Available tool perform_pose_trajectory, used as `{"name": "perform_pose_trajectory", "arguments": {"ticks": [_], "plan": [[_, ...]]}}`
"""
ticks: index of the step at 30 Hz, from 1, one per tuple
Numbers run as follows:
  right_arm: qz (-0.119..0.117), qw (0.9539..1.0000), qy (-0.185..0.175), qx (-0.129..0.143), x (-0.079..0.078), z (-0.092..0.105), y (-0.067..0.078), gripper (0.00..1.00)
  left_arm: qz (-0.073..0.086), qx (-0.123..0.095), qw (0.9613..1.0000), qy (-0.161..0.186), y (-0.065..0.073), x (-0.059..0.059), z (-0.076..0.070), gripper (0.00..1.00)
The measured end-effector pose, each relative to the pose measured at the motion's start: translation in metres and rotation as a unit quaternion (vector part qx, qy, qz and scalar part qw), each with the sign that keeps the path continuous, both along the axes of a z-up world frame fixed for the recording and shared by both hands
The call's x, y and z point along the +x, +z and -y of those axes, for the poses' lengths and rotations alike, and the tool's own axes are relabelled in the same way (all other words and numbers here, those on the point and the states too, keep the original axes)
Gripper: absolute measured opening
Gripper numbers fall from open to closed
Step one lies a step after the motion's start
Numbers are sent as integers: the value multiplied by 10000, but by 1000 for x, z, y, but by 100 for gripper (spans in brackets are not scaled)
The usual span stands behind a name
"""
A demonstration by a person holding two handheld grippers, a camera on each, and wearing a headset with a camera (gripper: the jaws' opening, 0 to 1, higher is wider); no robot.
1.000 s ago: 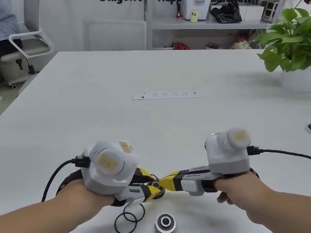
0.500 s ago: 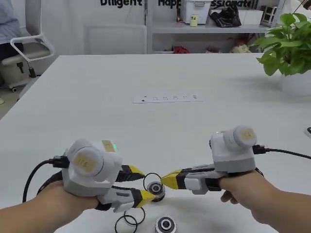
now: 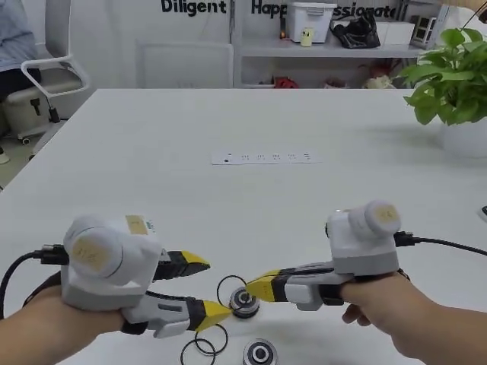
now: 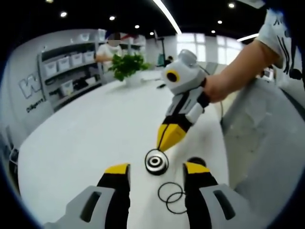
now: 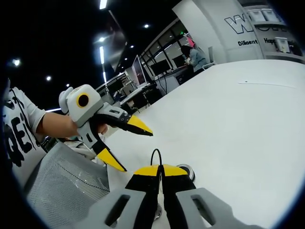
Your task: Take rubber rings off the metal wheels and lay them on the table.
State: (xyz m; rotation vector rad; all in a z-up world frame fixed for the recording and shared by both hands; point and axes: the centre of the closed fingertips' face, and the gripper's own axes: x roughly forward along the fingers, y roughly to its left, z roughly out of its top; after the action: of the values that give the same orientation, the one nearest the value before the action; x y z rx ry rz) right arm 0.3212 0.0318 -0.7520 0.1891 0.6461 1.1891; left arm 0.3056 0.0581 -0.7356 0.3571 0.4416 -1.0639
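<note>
White table (image 3: 304,122) wide, matte; white power strip (image 3: 260,158) flat on it toward 12 o'clock; green potted plant (image 3: 449,76) in white pot at 2 o'clock, on table; office chair (image 3: 46,84) at 10 o'clock, beyond table edge; white wall (image 3: 114,30) behind, dark lettering (image 3: 194,7) along top; shelf (image 3: 327,44) at 1 o'clock holds white box (image 3: 312,19) and black bag (image 3: 354,23); left gripper view: dark ceiling, strip light (image 4: 167,16), round spotlights, bright windows (image 4: 195,43)
</note>
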Motion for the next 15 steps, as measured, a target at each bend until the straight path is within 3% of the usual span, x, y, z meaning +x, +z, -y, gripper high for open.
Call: {"name": "perform_pose_trajectory", "arguments": {"ticks": [15], "plan": [[-72, 9998, 173, -42, -12, -18, -6, 0, 40, -15, 9999, 134, 1, -12, -26, 57]]}}
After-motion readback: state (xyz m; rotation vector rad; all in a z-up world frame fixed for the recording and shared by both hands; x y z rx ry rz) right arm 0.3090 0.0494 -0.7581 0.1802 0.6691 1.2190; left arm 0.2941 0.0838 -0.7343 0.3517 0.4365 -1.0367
